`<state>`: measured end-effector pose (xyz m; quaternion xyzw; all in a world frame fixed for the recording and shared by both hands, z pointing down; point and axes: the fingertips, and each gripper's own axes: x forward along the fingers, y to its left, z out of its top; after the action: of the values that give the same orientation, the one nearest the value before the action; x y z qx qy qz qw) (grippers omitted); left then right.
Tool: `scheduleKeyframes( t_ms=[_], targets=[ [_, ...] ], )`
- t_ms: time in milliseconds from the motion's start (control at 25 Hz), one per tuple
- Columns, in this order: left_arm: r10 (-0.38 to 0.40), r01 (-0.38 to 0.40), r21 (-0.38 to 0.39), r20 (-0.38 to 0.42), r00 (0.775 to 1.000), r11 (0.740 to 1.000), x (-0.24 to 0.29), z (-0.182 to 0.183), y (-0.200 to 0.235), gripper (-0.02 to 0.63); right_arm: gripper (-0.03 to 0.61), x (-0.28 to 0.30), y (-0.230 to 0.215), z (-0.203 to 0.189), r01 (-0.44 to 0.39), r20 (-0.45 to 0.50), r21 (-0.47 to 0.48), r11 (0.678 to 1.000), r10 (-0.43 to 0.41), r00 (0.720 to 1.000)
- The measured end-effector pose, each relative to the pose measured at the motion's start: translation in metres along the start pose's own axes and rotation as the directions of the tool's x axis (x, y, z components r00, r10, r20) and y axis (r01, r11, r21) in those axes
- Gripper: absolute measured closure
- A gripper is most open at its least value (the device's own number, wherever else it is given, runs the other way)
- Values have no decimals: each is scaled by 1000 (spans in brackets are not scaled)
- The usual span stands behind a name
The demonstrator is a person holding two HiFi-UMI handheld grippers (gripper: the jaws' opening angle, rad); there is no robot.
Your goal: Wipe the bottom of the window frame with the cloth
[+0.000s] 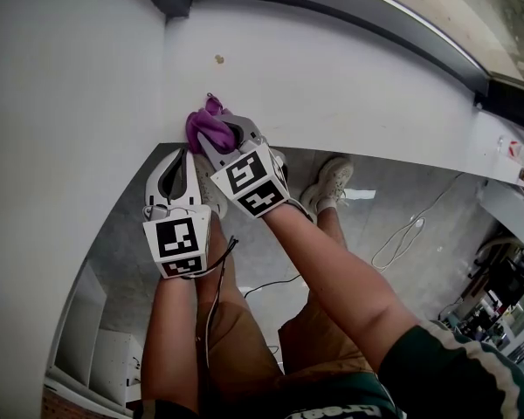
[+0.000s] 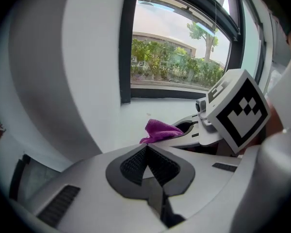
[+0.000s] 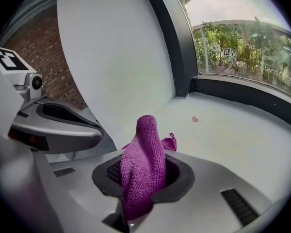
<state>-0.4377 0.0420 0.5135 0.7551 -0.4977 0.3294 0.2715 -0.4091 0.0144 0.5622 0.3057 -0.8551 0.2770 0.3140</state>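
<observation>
On white sill (image 1: 349, 77): fuzzy purple cloth (image 3: 144, 154), bunched lengthwise toward window (image 3: 242, 42), pinched by right gripper (image 1: 218, 138); left gripper (image 2: 144, 149) pressed together, empty.

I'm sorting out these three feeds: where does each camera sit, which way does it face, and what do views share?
Head view: on the person's head, looking steeply down at the sill; both forearms and a shoe show.
Left gripper view: on the left gripper, facing the window; its shut, empty jaws show.
Right gripper view: on the right gripper, facing the sill's corner; jaws shut on the purple cloth.
Shared: all three show the cloth; each gripper view shows the other gripper.
</observation>
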Motion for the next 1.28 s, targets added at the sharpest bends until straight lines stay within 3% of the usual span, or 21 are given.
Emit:
scheduleKeyframes(
  t_ms=[600,960,1280],
  targets=[
    [56,-57,-24,-25,998,998,-15,-17,31,606,482,21,23,14,-71,-20,-23,997,70,997],
    [45,-45,-33,-17,999,998,-7,-5,22,606,482,27,9,29,-109,-32,-144,984,106,994],
    [30,-30,-33,0,1000,999,7,16,6,606,482,32,-23,49,-105,-12,-187,977,105,994]
  ],
)
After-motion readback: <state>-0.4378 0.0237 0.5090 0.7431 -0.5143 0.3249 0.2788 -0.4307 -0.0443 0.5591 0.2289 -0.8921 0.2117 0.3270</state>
